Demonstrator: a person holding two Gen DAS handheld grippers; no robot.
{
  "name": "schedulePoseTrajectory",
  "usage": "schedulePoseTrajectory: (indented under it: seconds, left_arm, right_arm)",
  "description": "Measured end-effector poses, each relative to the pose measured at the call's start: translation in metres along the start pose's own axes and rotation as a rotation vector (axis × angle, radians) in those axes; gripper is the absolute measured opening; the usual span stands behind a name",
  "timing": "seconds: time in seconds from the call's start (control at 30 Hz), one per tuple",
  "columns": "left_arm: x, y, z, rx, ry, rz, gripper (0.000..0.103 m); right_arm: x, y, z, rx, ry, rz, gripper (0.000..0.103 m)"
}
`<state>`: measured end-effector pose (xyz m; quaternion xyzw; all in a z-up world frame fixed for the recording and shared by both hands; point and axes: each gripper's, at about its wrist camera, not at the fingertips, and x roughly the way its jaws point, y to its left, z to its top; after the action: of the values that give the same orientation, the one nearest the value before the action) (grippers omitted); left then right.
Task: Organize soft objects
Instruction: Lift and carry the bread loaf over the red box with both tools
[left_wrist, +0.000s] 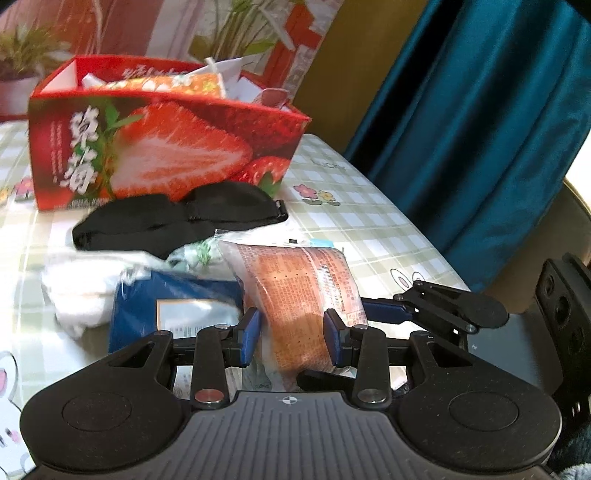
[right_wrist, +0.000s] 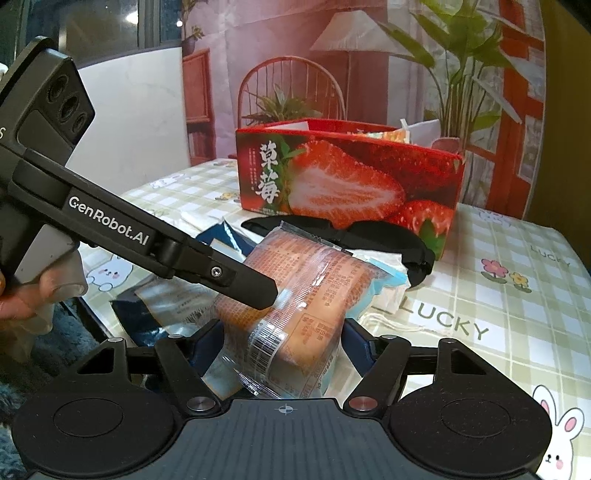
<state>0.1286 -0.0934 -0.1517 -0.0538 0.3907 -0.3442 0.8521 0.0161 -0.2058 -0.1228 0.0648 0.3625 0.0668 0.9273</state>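
Nearest in the left wrist view, the left gripper (left_wrist: 292, 334) has its blue-padded fingers (left_wrist: 250, 334) clamped on the sides of a wrapped bun (left_wrist: 303, 291), a soft orange loaf in crinkly clear plastic printed with text. In the right wrist view the right gripper (right_wrist: 282, 347) straddles the same packet's near end, its fingers wide apart beside the wrapper; whether they press it I cannot tell. At nine o'clock from the bun lie a glossy navy pouch (left_wrist: 177, 306) and a white cloth (left_wrist: 81, 291). Toward twelve o'clock, a black fabric eye mask (left_wrist: 177, 218) lies flat on the table (left_wrist: 369, 229), whose checked green oilcloth carries flowers. Beyond it stands a red cardboard strawberry box (left_wrist: 166, 151), open-topped, holding packets.
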Motion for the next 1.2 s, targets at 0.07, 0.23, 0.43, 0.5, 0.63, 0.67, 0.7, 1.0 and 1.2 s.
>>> schedulePoseTrajectory:
  seconds: [0.07, 0.23, 0.43, 0.5, 0.63, 0.67, 0.7, 1.0, 1.2]
  left_arm:
    - [-0.005, -0.002, 0.006, 0.021, -0.001, -0.005, 0.039]
    - [-0.015, -0.002, 0.023, 0.026, -0.013, -0.016, 0.039]
    - [-0.025, 0.005, 0.049, -0.001, -0.054, -0.020, 0.038]
    - [-0.028, 0.006, 0.059, 0.016, -0.075, -0.005, 0.038]
    - [-0.035, 0.015, 0.081, 0.020, -0.127, 0.031, 0.038]
    - [-0.037, 0.018, 0.087, 0.015, -0.143, 0.041, 0.038]
    - [-0.038, 0.022, 0.094, 0.008, -0.159, 0.050, 0.038]
    - [-0.032, 0.072, 0.150, -0.067, -0.246, 0.136, 0.040]
    - [-0.025, 0.108, 0.165, -0.180, -0.247, 0.197, 0.040]
  right_arm:
    - [-0.002, -0.003, 0.003, 0.021, -0.010, 0.012, 0.066]
    - [-0.004, -0.014, 0.017, 0.062, -0.017, 0.046, 0.066]
    - [-0.004, -0.022, 0.050, 0.026, -0.031, 0.067, 0.066]
    - [-0.002, -0.023, 0.063, 0.005, -0.039, 0.067, 0.066]
    - [0.010, -0.031, 0.093, -0.022, -0.042, 0.077, 0.066]
    - [0.015, -0.033, 0.103, -0.031, -0.043, 0.080, 0.066]
    - [0.019, -0.035, 0.113, -0.041, -0.048, 0.082, 0.066]
    - [0.079, -0.027, 0.187, -0.208, -0.105, 0.059, 0.063]
    - [0.133, -0.023, 0.211, -0.214, -0.109, 0.050, 0.062]
